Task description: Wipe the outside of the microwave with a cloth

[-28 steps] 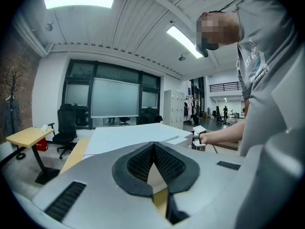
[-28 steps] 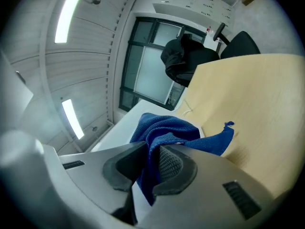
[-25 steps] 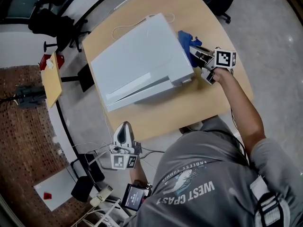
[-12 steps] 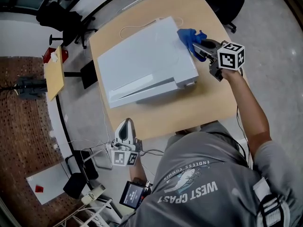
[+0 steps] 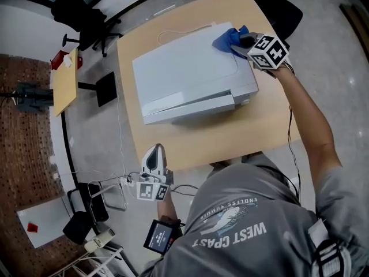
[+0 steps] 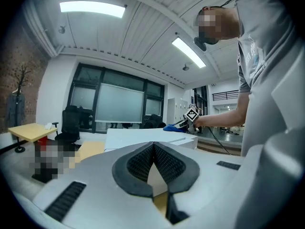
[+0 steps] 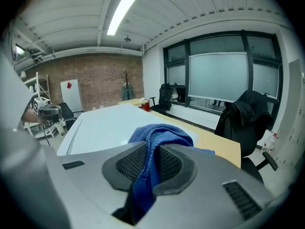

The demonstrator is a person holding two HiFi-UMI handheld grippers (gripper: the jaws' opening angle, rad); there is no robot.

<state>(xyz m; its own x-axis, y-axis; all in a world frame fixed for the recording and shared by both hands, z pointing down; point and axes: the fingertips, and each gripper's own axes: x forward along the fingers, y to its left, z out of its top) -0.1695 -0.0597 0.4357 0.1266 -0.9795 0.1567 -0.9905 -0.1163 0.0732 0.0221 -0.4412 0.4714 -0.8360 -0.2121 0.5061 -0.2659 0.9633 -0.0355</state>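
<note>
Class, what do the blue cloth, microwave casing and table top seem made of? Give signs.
Blue cloth: nubbly terry, likely microfibre; folds limply. Microwave casing: smooth white metal or plastic; faint sheen. Table top: probably matte wood-look laminate; even tan.

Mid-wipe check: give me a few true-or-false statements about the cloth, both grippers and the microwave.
The right gripper is shut on the blue cloth. True.
The left gripper holds a second cloth. False: its jaws are together, with nothing between them.
The blue cloth is at a corner of the microwave. True.
The microwave stands on the floor. False: it stands on the wooden table.
</note>
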